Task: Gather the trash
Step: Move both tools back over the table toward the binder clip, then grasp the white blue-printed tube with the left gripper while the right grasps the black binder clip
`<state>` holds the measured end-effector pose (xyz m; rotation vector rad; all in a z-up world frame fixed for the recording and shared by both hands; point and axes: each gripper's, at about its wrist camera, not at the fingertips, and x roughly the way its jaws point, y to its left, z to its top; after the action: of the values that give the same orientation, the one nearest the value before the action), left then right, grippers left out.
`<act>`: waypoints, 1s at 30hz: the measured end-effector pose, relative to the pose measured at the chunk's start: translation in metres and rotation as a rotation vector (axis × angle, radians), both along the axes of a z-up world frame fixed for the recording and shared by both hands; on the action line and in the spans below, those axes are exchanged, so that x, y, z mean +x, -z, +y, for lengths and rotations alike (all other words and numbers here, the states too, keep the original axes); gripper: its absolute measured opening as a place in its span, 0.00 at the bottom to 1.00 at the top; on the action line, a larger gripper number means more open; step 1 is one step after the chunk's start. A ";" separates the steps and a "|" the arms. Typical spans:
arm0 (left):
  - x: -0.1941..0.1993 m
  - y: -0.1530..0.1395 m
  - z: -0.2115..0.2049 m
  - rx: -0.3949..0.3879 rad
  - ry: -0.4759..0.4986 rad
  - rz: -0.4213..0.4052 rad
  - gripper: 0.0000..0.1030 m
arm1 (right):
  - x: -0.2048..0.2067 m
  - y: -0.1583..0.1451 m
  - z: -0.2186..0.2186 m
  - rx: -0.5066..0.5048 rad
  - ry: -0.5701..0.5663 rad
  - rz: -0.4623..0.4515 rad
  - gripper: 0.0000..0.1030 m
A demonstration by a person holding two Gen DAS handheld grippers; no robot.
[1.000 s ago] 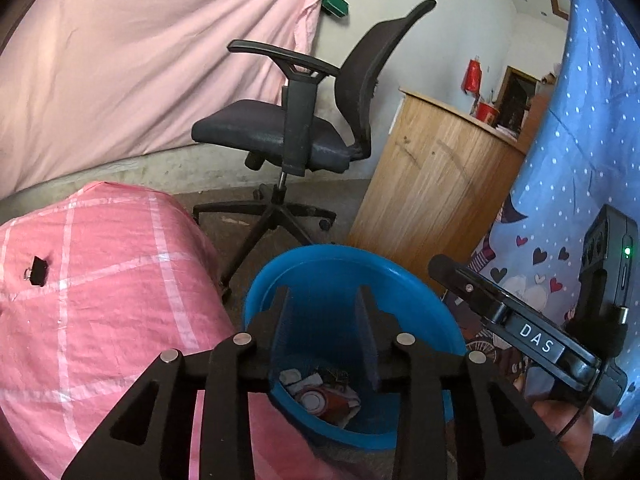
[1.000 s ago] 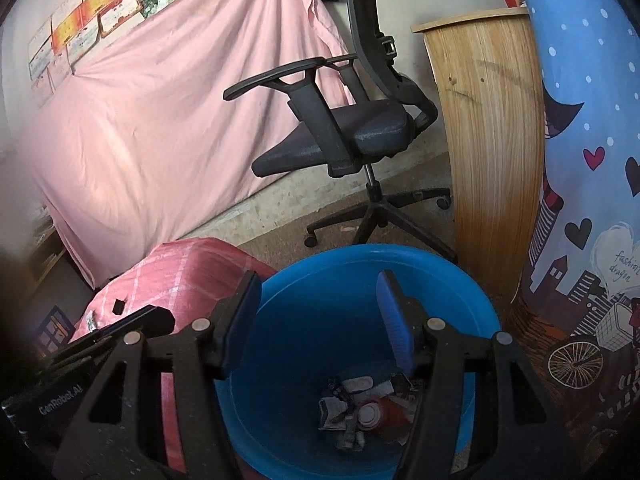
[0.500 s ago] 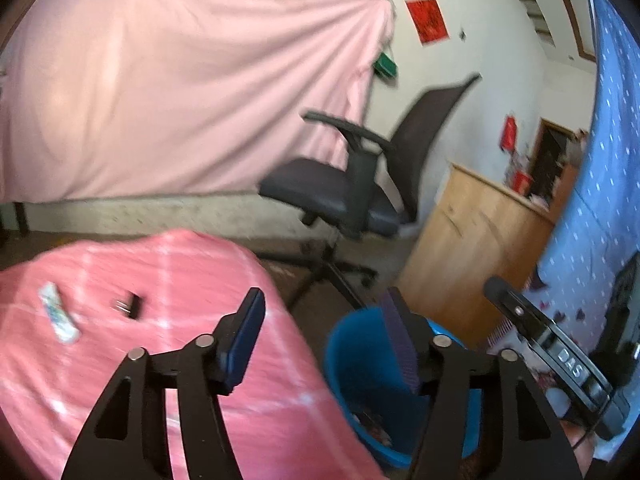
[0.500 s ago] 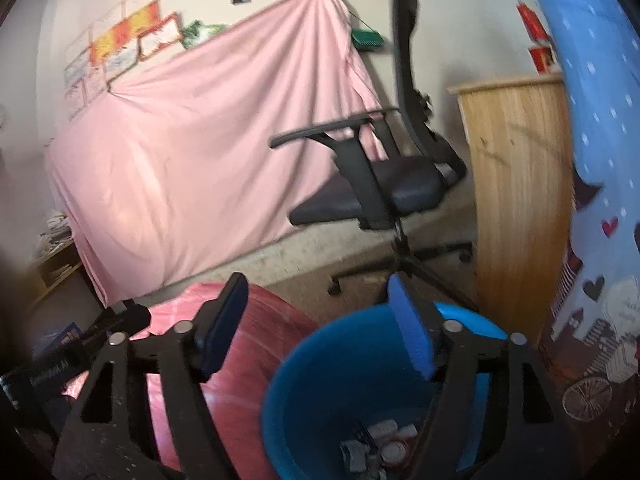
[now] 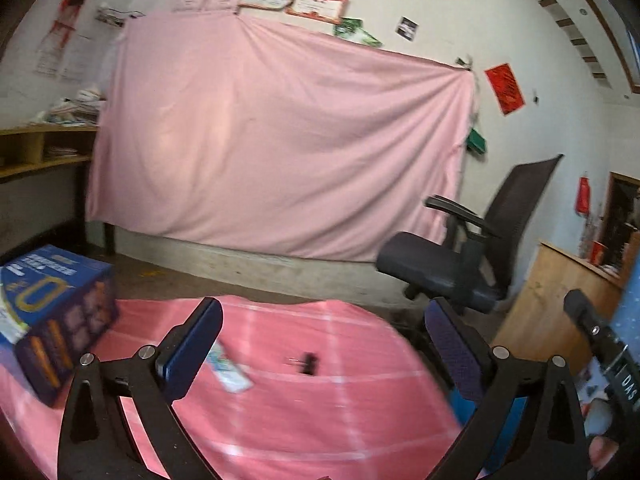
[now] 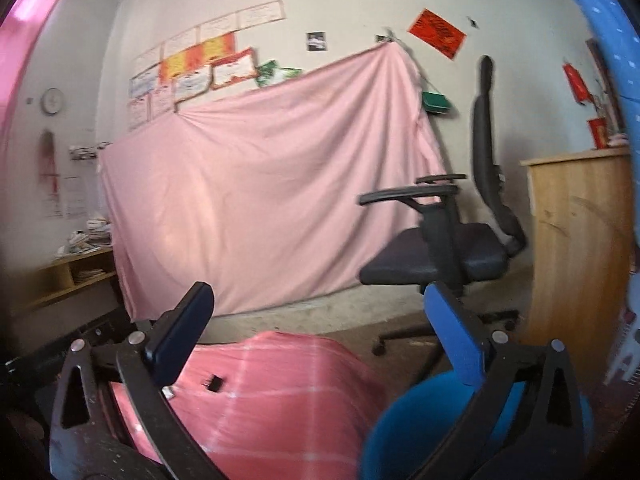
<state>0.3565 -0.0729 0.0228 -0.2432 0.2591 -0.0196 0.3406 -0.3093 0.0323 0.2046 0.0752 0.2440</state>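
My left gripper [image 5: 320, 312] hangs over the pink checked cloth [image 5: 320, 420]. Its jaws are opening and nothing is between them. A white wrapper [image 5: 230, 372] lies on the cloth just past the left finger, and a black binder clip [image 5: 306, 362] lies further right. My right gripper [image 6: 318, 296] points level over the edge of the blue bin [image 6: 420, 420]. Its jaws are opening too, with nothing between them. The right wrist view also shows the clip [image 6: 215, 383]. The inside of the bin is hidden.
A blue printed box [image 5: 52, 312] stands on the cloth at the left. A black office chair [image 6: 448, 248] and a wooden cabinet [image 6: 576, 240] stand behind the bin. A pink sheet [image 5: 280, 140] covers the back wall, and shelves [image 5: 36, 152] are at the far left.
Both grippers have lifted away from the bin and swung left toward the pink cloth. Both sets of jaws have spread wider. The trash in the bin has dropped out of sight.
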 end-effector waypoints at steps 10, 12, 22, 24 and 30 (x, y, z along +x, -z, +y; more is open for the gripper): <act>0.010 0.032 0.068 -0.034 -0.132 0.074 0.96 | 0.034 0.020 0.080 -0.141 -0.113 0.023 1.00; 0.011 0.037 0.078 -0.042 -0.150 0.084 0.96 | 0.039 0.026 0.091 -0.170 -0.128 0.034 1.00; 0.029 0.053 0.096 -0.030 -0.140 0.146 0.96 | 0.082 0.048 0.122 -0.229 -0.209 0.220 1.00; 0.035 0.057 0.096 -0.031 -0.115 0.180 0.95 | 0.092 0.054 0.126 -0.242 -0.227 0.268 1.00; 0.062 0.069 0.089 -0.042 -0.019 0.315 0.68 | 0.109 0.067 0.135 -0.269 -0.278 0.382 0.84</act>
<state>0.4187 0.0162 -0.0459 -0.2902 0.5707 0.0322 0.4500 -0.1747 -0.0350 -0.0315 0.5145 0.4657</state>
